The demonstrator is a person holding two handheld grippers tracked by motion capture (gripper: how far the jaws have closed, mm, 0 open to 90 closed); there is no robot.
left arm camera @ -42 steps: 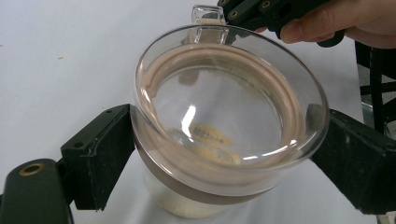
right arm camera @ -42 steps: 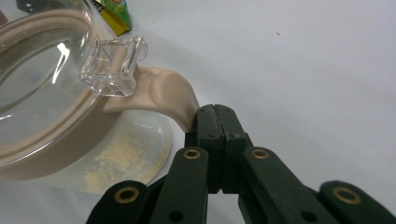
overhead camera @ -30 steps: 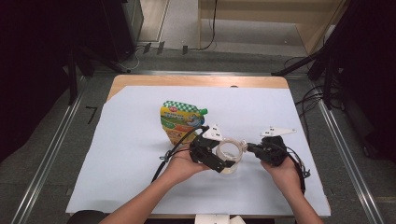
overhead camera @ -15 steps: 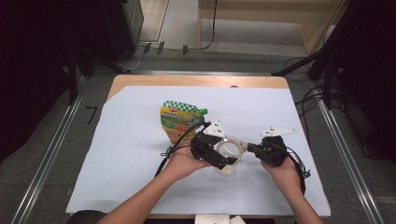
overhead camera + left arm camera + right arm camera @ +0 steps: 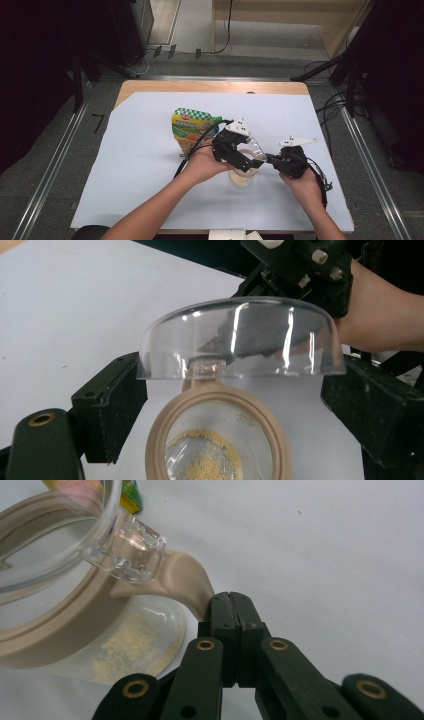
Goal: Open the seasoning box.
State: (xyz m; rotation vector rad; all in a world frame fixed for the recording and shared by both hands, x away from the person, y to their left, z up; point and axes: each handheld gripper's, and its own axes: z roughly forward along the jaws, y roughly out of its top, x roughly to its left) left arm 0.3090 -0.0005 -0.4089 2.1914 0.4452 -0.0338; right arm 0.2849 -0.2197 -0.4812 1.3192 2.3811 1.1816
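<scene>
Holding clear domed plastic lid (image 5: 240, 337) between left gripper (image 5: 239, 156) jaws, above beige-rimmed container (image 5: 243, 176), frame centre; right gripper (image 5: 232, 611) clamped on beige handle tab (image 5: 190, 582).

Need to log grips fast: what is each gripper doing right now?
Left gripper: closed on the clear lid, lifted above the jar.
Right gripper: shut on the jar's beige handle.
</scene>
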